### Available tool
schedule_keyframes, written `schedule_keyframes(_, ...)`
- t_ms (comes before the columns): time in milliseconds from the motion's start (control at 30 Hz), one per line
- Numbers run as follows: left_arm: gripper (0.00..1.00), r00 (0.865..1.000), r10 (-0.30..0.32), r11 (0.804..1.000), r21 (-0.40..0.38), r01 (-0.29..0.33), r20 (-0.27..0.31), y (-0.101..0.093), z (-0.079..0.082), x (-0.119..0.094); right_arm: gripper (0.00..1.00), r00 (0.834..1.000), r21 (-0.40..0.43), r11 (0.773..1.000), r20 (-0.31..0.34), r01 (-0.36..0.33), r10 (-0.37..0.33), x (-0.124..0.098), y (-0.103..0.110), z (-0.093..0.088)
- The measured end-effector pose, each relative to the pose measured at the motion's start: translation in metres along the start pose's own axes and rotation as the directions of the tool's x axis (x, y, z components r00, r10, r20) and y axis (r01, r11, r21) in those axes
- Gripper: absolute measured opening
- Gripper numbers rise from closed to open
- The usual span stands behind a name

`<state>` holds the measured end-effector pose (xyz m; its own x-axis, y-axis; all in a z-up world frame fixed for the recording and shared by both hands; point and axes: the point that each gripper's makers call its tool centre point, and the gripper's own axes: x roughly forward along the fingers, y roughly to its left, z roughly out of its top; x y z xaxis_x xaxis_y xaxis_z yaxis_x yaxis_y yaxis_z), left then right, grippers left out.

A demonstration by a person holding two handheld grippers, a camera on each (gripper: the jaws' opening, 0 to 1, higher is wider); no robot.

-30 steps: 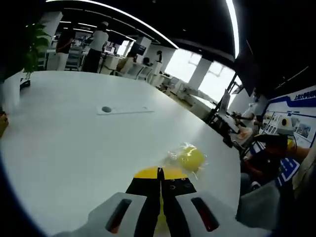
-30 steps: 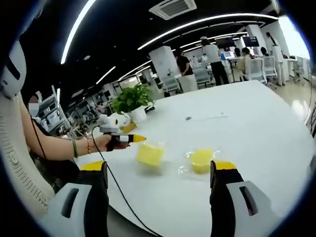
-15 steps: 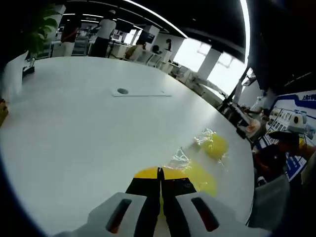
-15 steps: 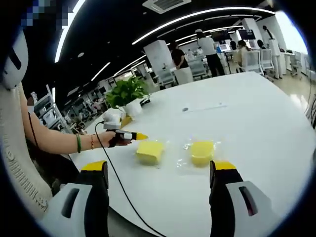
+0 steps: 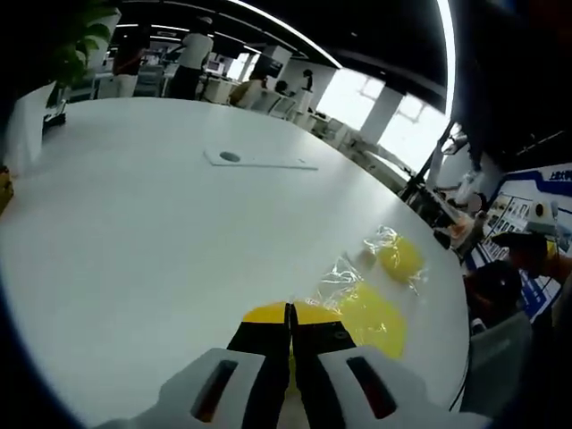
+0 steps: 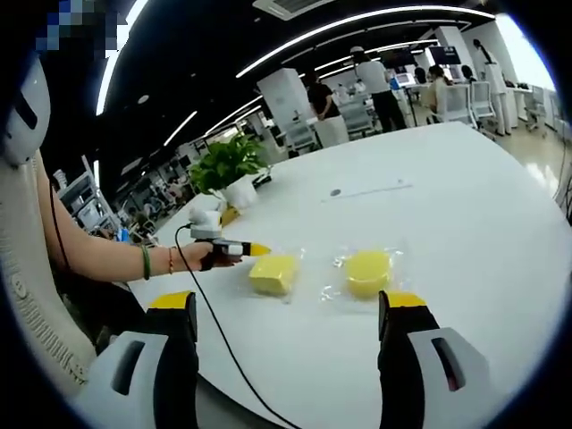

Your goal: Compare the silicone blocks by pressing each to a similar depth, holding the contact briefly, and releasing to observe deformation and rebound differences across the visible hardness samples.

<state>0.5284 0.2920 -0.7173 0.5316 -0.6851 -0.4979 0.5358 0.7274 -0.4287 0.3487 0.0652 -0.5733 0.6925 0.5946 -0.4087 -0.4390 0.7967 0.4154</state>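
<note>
My left gripper [image 6: 255, 250] has its jaws pressed together with nothing between them, its yellow tip just beside the square silicone block [image 6: 273, 273] in clear wrap. My right gripper [image 6: 290, 308] stands wide open, holding nothing. The round silicone block [image 6: 367, 271] lies near the square one on the white table [image 6: 465, 206].

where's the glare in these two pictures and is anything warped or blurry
Left gripper view: bright windows are blown out, the white table bows from fisheye, and the wrapped yellow blocks look soft with shiny plastic highlights. Right gripper view: ceiling light strips curve strongly, the far right edge is overexposed, and both blocks are sharper.
</note>
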Motion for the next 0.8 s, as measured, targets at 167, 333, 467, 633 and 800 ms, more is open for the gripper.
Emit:
schedule_keyframes(167,0.04,0.998,0.042,0.999,0.021,-0.042,0.043,0.002,0.003,-0.006,0.77,1.0,-0.017,1.0,0.003,-0.003,0.004,-0.001,0.001,0.002)
schedule_keyframes(333,0.19,0.995,0.07,0.997,0.025,-0.072,0.077,0.0,0.01,-0.018,0.77,1.0,-0.026,1.0,0.004,-0.011,0.011,-0.004,0.003,0.003)
schedule_keyframes(467,0.24,0.991,0.09,0.994,0.052,-0.096,0.098,-0.006,0.014,-0.031,0.77,1.0,-0.035,0.999,0.015,-0.026,0.026,-0.005,0.008,0.006)
schedule_keyframes(633,0.28,0.988,0.1,0.988,0.105,-0.113,0.119,-0.025,0.018,-0.049,0.76,0.998,-0.054,0.997,0.033,-0.047,0.049,-0.008,0.014,0.011)
schedule_keyframes(800,0.31,0.988,0.1,0.971,0.205,-0.124,0.121,-0.053,0.014,-0.07,0.76,0.996,-0.076,0.994,0.05,-0.075,0.079,-0.012,0.02,0.017)
